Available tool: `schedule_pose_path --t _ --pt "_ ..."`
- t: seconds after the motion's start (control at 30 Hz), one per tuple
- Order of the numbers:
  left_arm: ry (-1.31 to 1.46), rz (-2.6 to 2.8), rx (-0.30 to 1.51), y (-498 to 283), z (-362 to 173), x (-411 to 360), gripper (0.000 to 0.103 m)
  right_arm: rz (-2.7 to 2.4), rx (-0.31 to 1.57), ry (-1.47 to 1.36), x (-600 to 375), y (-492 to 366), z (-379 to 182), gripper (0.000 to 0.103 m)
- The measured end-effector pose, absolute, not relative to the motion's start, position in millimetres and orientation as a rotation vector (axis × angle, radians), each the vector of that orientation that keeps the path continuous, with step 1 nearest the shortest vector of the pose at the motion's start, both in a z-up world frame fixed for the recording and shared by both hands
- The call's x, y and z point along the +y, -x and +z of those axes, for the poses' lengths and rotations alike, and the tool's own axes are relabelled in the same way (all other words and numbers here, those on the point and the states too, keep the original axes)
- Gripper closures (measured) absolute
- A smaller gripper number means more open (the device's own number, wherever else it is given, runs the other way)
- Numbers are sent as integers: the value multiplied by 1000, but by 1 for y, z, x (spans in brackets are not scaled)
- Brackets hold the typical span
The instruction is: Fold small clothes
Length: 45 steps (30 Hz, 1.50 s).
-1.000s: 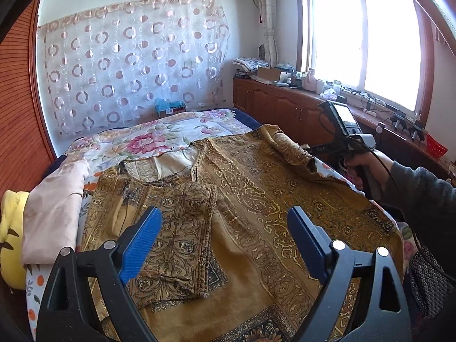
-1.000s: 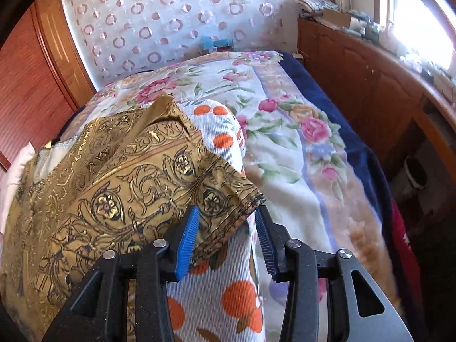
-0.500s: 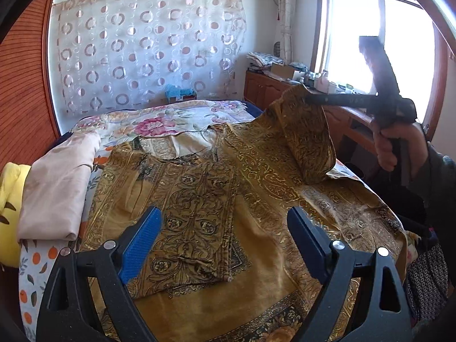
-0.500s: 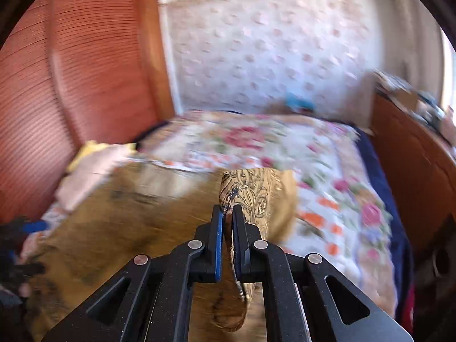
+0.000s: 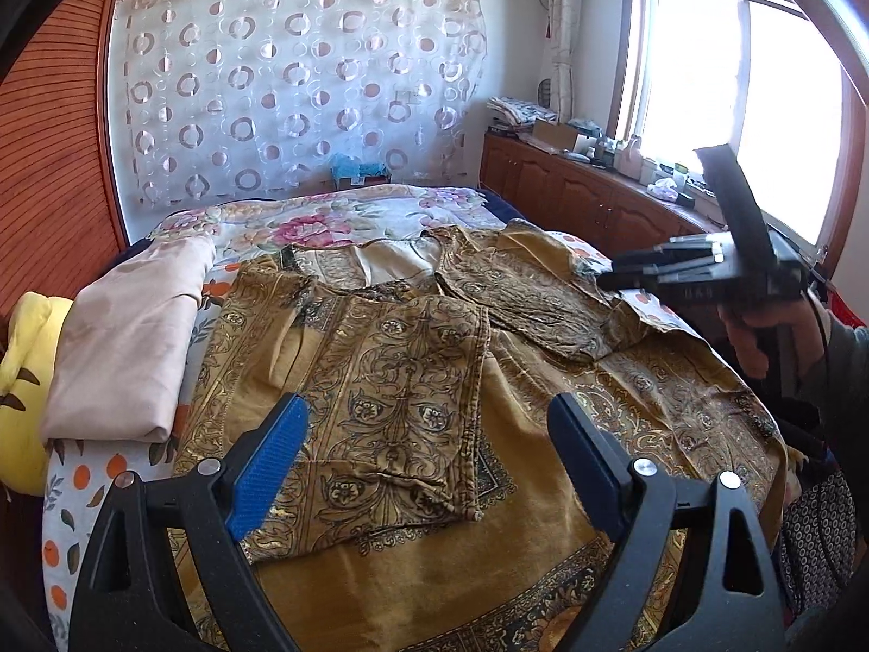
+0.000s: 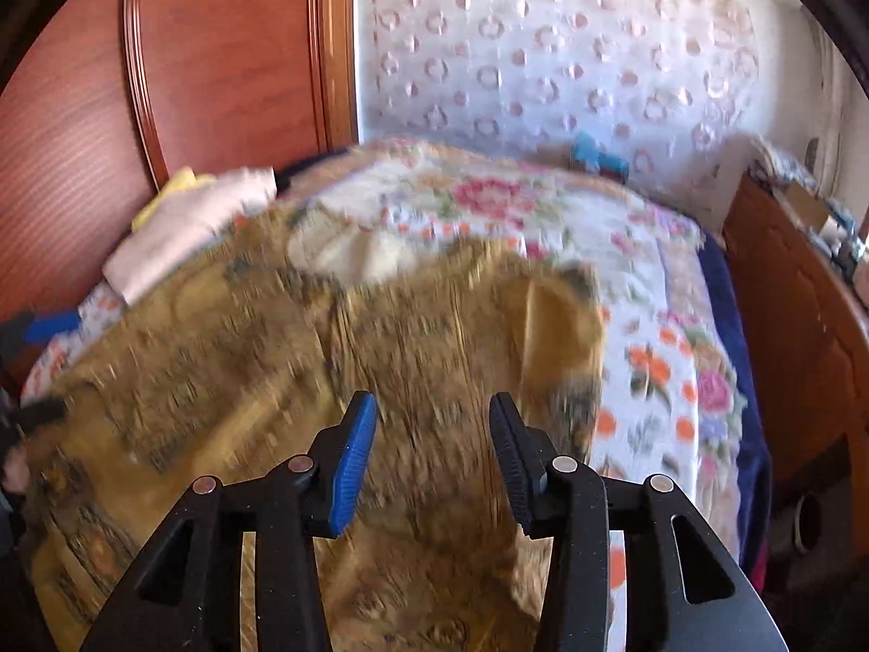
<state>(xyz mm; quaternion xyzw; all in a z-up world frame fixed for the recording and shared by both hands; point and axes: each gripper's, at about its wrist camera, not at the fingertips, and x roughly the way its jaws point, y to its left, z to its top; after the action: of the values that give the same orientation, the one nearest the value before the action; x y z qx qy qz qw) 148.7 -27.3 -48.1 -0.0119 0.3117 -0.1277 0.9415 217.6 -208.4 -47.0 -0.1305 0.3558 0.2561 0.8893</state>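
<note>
My left gripper (image 5: 429, 467) stood wide apart and empty above the gold patterned garment (image 5: 396, 391), which lay spread across the middle of the frame with both sleeves folded in. My right gripper (image 6: 432, 456) was opening, nothing between its pads. A folded pink cloth (image 5: 130, 337) lay at left on the floral bedspread (image 5: 337, 212).
</note>
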Motion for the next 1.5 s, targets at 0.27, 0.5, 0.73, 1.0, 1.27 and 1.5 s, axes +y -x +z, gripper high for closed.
schedule_pose_path --t 0.27,0.5,0.73,1.0,1.27,1.5 --pt "29 -231 660 -154 -55 -18 13 499 810 304 -207 -235 -70 58" --pt "34 -212 685 -158 -67 -11 13 444 815 272 -219 -248 -67 58" --pt "27 -183 694 -164 -70 1 13 485 885 275 -226 -253 -79 59" --pt "17 -127 705 -185 -66 35 13 477 855 241 -232 -254 -88 51" --pt "-13 -156 734 -228 -65 49 14 454 825 242 -233 -263 -90 44" --pt "-73 -224 823 -276 -79 39 39 425 780 261 -225 -291 -82 42"
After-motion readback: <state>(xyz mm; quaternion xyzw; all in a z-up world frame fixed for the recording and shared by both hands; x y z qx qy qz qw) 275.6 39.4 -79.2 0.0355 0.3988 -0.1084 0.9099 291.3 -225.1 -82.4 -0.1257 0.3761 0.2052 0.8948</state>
